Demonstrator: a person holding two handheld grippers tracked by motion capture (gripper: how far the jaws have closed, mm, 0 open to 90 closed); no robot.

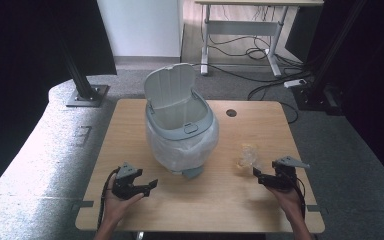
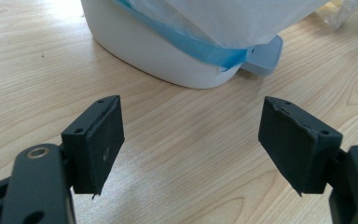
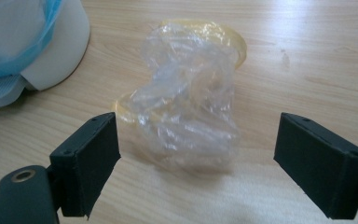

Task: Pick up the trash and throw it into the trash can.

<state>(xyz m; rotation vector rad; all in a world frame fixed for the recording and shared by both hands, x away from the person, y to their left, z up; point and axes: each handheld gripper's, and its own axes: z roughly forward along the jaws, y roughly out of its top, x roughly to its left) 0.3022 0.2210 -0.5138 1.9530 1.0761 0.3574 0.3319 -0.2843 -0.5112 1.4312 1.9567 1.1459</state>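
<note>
A small white bin [image 1: 180, 130] with a grey rim and a raised lid [image 1: 171, 86] stands mid-table, lined with a white bag [image 2: 223, 18] bound by a blue band [image 2: 191, 44]. Its grey pedal [image 2: 263, 56] faces me. A crumpled clear plastic wrapper [image 1: 247, 156] [image 3: 189, 107] with a yellowish edge lies to the bin's right. My right gripper [image 1: 261, 176] [image 3: 198, 168] is open just short of the wrapper, jaws wide on either side of it. My left gripper [image 1: 150, 186] [image 2: 191, 149] is open over bare wood in front of the bin's base.
The wooden table [image 1: 130, 125] has a round cable hole [image 1: 231, 113] at the back right. Beyond it are a grey carpet, a black stand foot [image 1: 87, 95], a desk frame [image 1: 240, 30] and loose cables [image 1: 265, 75] on the floor.
</note>
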